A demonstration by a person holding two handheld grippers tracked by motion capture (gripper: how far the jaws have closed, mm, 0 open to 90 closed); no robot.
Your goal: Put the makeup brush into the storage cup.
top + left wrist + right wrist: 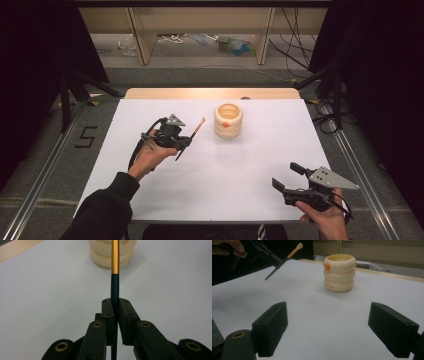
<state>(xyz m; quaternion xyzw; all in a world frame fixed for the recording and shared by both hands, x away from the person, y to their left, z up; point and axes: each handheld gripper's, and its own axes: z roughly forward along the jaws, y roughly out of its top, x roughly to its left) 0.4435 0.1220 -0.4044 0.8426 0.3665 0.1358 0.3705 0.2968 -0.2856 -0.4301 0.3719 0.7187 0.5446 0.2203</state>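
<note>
Above the desk's (pixel 165 192) left side, the left gripper (pixel 186 142) jaws clench a brush (pixel 196 129), lifted but not yet in the holder (pixel 228 120); the right gripper (pixel 286 176) waits near, jaws released.

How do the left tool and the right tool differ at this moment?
The left tool is shut on a brush, its jaws pressed to the dark handle; the right tool stands open with nothing between its jaws. The left is lifted off the white table near the cream holder; the right sits low by the near edge. Both have black jaws.
</note>
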